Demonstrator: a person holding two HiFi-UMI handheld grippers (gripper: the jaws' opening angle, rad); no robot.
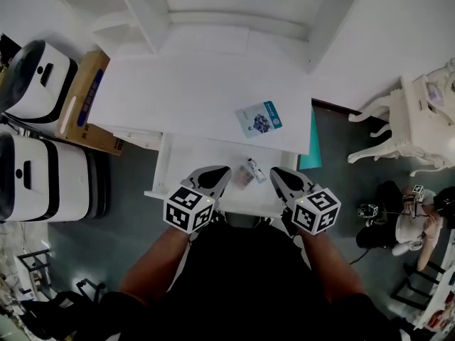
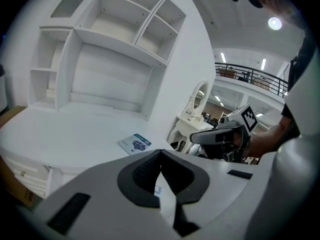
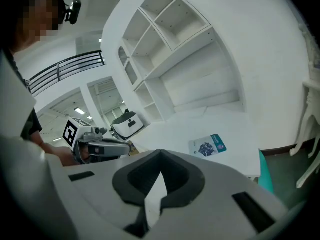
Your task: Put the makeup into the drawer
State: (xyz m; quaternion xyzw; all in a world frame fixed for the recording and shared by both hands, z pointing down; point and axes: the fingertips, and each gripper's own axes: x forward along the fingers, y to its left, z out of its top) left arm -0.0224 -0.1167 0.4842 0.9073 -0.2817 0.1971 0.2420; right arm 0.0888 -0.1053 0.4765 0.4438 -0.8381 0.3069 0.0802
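Both closed, empty: left gripper (image 1: 217, 176), right gripper (image 1: 281, 177). Packet (image 1: 259, 117) is lying flat ahead of jaws; I'd be opening right wide, pinching its edge.

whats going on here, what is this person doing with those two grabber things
A person stands at a white desk with a gripper in each hand. The left gripper and the right gripper are both shut and empty, held above the open drawer. A few small items already lie in it. A teal and white packet sits untouched on the desk top.
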